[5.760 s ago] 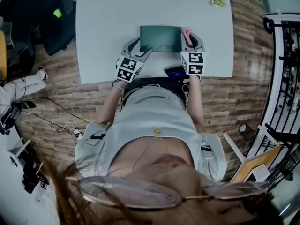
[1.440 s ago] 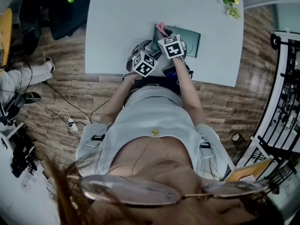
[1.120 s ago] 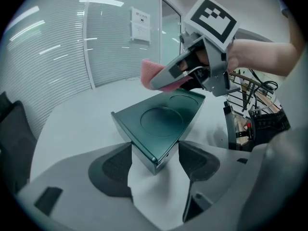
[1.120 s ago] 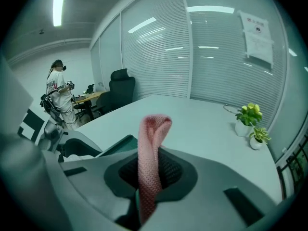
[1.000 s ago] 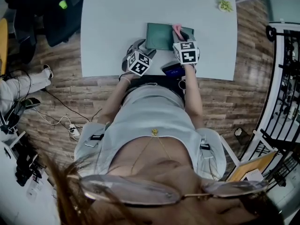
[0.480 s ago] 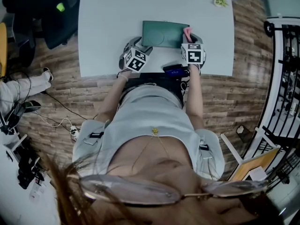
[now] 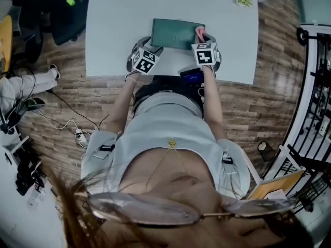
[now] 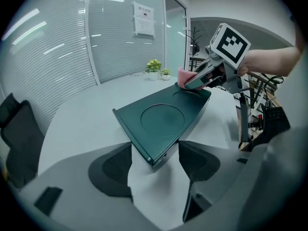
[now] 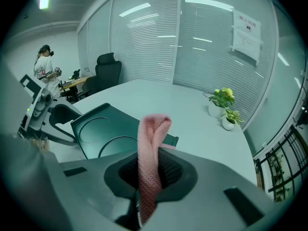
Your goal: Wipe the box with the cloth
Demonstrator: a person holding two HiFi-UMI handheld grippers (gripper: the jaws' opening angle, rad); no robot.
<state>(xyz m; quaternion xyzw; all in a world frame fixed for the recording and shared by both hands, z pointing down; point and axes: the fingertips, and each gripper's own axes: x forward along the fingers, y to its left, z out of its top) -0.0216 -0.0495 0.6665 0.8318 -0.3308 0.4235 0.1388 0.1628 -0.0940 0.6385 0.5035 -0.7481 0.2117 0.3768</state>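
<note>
Head view: the box (image 7: 176, 33) lies on the table (image 7: 114, 14). My left gripper (image 7: 151, 48) is at its near left corner and my right gripper (image 7: 201, 37) at its right end with the pink cloth (image 7: 199, 33).

Left gripper view: my jaws pinch that corner, steadying the box.

Right gripper view: my jaws clamp the cloth, its loop hanging over the lid's edge.

I judge the wiping under way, with the lid toward my left yet to cover.
</note>
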